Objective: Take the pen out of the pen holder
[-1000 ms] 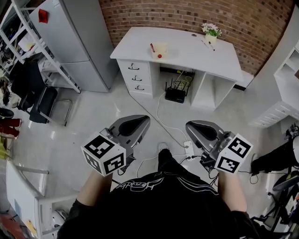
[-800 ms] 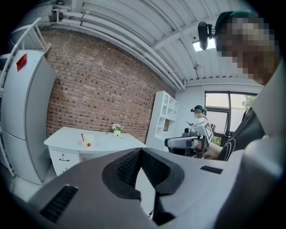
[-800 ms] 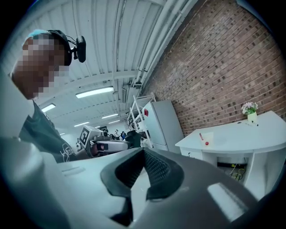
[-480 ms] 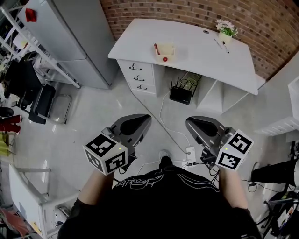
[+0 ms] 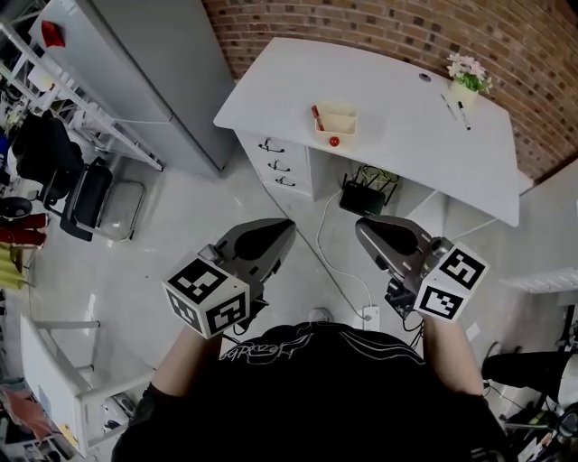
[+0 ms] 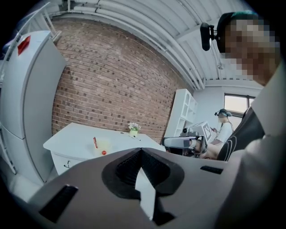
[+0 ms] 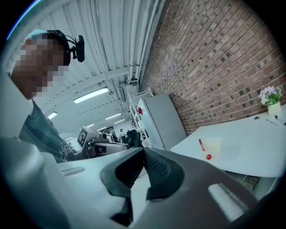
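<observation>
1. Since a second ago the white desk (image 5: 397, 86) has drawn nearer and sits lower in your head view. Your two grippers are where they were, side by side in front of your chest.
2. Your left gripper (image 5: 285, 225) has its fingers closed tip to tip with nothing between them. Your right gripper (image 5: 361, 224) is just as closed and empty.
3. The red pen (image 5: 316, 115) shows at the left side of the pale yellow pen holder (image 5: 337, 120). The holder is near the desk's front edge, above the drawers (image 5: 275, 162). Both grippers are well apart from it.
4. Bare floor (image 5: 190, 235) lies between you and the desk, crossed by cables, with a power strip (image 5: 370, 316) near your feet.
5. A grey cabinet (image 5: 135, 72) flanks the desk's left end, and a brick wall (image 5: 361, 23) closes off the far edge.
</observation>
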